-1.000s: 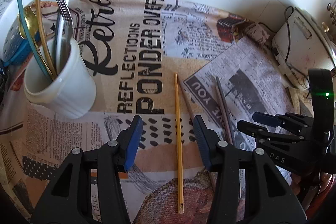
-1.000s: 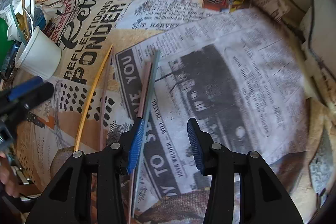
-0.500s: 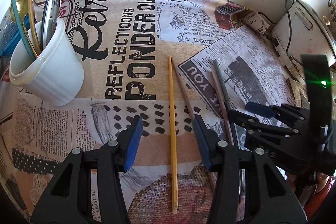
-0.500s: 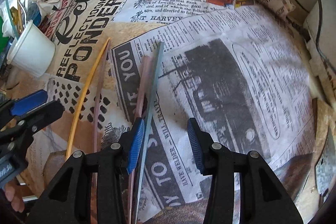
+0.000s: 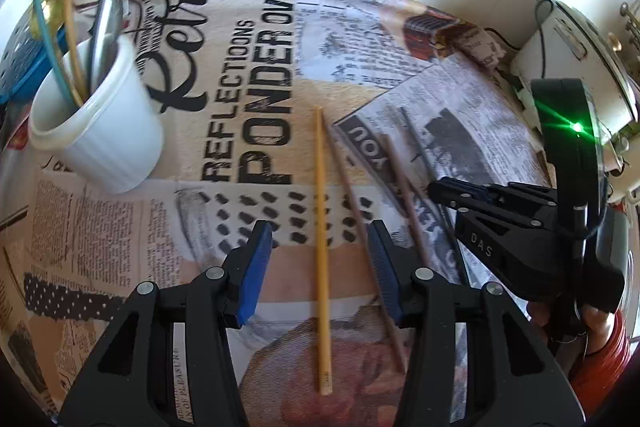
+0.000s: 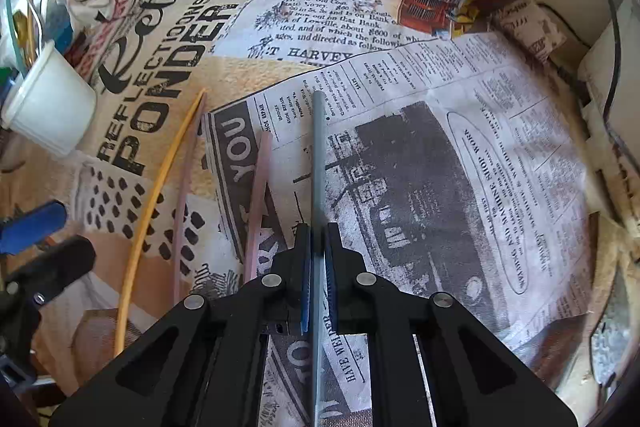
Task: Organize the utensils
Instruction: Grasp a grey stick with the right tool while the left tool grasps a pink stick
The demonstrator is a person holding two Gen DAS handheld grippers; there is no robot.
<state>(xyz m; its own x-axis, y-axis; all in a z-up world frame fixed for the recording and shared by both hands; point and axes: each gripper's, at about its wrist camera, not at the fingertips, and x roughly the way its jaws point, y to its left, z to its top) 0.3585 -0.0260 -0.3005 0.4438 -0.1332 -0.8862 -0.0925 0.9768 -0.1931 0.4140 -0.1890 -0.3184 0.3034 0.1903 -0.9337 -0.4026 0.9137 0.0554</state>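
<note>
In the white cup (image 5: 100, 131) stands cutlery (image 5: 70, 27); right gripper (image 6: 318, 267) clamps a grey chopstick (image 6: 319, 155), left gripper (image 5: 320, 259) half-open.

On my feed the beige newspaper-print cloth (image 6: 400, 75) over the table reads "Retro", "REFLECTIONS", "PONDER OVER", "YOU", "T HARVEY" and "HAVE WEATHER". I also read "DAS" in pale letters on the black plastic body of the right gripper (image 5: 446, 189), seen from the left wrist.

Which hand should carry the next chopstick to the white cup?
Right. Its tongs are already shut on the grey chopstick. The left tongs are open, only straddling the yellow chopstick on the cloth, though nearer the white ceramic cup.
</note>
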